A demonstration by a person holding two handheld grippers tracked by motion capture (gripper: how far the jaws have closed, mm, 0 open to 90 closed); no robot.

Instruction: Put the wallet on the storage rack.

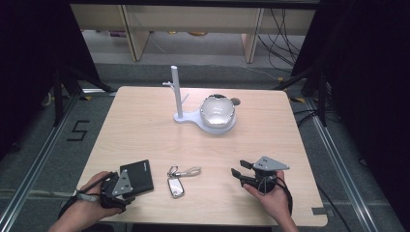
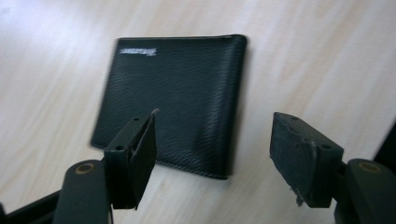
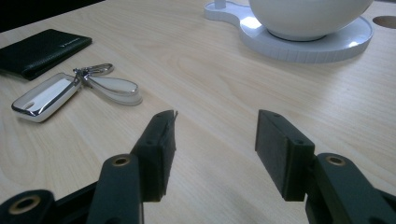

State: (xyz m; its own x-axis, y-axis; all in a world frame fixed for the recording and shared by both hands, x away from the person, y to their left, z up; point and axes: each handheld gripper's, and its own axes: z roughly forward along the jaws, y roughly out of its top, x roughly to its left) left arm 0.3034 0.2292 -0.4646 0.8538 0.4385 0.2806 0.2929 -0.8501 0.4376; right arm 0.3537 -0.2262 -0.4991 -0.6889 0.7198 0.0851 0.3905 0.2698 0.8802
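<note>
A black wallet (image 1: 138,176) lies flat near the table's front left; in the left gripper view the wallet (image 2: 177,102) sits just beyond my open jaws. My left gripper (image 1: 124,186) hovers over its near edge, open, nothing between its fingers (image 2: 140,154). A silver key fob on a keyring (image 1: 176,181) lies at front centre, seen as the key fob (image 3: 44,97) in the right gripper view. My right gripper (image 1: 240,168) is open at the front right, pointing left toward the fob, empty. A white stand with a post and a bowl (image 1: 216,111) is at the back centre.
The stand's round base (image 3: 322,44) and the bowl rise ahead in the right gripper view. A small dark hole (image 1: 235,101) sits in the tabletop behind the bowl. Bare wood (image 1: 159,140) spans the middle. Dark equipment and cables surround the table.
</note>
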